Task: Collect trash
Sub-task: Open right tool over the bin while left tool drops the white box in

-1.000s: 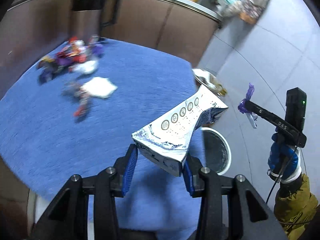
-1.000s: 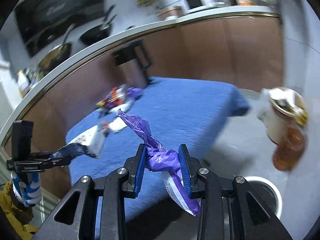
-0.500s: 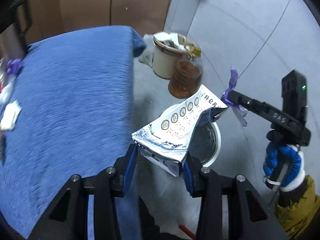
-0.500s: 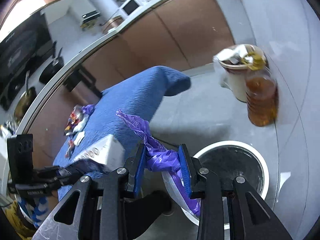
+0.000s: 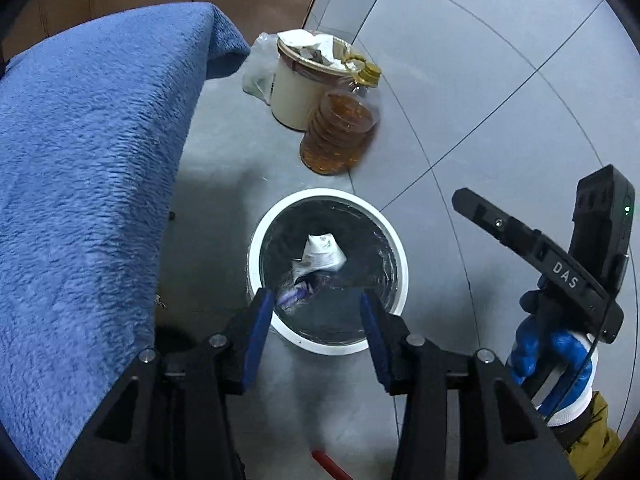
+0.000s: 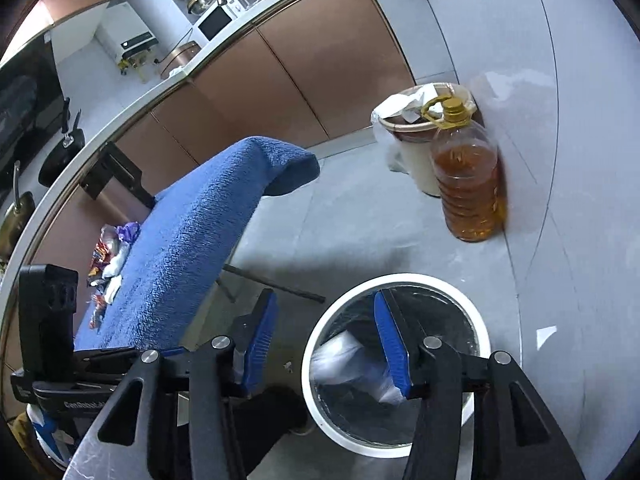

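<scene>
A white-rimmed trash bin (image 5: 394,246) lined with a black bag stands on the grey floor, also in the right wrist view (image 6: 478,322). Inside it lie the white carton (image 5: 322,254) and the purple wrapper (image 5: 294,294). My left gripper (image 5: 318,312) is open and empty, just above the bin's near rim. My right gripper (image 6: 326,334) is open and empty over the bin's left edge; it also shows from the side in the left wrist view (image 5: 460,198). Several wrappers and tissues (image 6: 110,264) lie on the blue-clothed table (image 6: 192,240).
A bottle of amber oil (image 5: 338,138) and a cream bucket with a bag (image 5: 298,80) stand on the floor beyond the bin. The blue table (image 5: 80,180) is at the left. Brown cabinets (image 6: 280,80) run behind it. A red stick (image 5: 328,466) lies on the floor.
Both grippers swung from the table to above the bin and opened. The carton and the purple wrapper have dropped into the bin.
</scene>
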The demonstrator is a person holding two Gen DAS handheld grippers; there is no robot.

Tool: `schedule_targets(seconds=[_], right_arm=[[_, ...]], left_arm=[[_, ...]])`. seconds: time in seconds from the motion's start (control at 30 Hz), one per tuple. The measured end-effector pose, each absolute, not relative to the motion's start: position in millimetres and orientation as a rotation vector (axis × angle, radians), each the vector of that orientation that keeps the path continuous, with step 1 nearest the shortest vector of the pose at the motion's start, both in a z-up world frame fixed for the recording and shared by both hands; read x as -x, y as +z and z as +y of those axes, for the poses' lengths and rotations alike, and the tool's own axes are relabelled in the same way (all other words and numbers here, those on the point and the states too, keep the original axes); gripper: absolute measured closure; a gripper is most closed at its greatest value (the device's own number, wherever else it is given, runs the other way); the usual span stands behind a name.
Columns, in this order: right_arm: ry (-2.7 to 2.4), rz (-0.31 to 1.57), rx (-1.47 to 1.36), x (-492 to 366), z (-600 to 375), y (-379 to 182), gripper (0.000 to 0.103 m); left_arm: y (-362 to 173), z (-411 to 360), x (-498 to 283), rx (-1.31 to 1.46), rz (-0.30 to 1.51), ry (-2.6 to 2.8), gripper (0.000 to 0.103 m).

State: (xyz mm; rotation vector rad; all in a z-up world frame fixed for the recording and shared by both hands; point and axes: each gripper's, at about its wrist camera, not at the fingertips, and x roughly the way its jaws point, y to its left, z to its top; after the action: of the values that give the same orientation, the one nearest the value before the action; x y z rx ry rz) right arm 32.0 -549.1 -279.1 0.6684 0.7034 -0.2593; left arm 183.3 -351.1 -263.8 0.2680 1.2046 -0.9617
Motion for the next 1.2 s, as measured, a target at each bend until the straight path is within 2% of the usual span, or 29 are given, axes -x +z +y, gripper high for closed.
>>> schedule_targets(seconds=[0.3,0.7,0.83,1.0,1.1,1.2], right_arm=[[-0.229,0.669,-0.605,-29,-529,-246,0.052],[-0.109,0.574,-0.446,-43,-456,-156,0.051],[-0.047,0.548,-0.391,-54,-424,-128,0.051],[0.017,0.520,-0.337,-67,-389,-99,0.051],[0.053,0.513,-0.306,-73,-370,-88,0.051],[0.085,0.517,-0.280,-83,-353,-82,0.051]], left_arm=[[-213,-306,-182,-0.138,1.028,-0.926,0.060],[-145,-201,-170,-0.101,0.796,-0.768,0.059],[-133,-153,-169,-0.070,0.764,-0.690,0.054],[-123,-102,-177,-0.036,0.722,-0.592,0.054],[-121,-69,-182,-0.006,0.697,-0.519,0.047],[-126,-40,-189,0.017,0.699,-0.451,0.045]])
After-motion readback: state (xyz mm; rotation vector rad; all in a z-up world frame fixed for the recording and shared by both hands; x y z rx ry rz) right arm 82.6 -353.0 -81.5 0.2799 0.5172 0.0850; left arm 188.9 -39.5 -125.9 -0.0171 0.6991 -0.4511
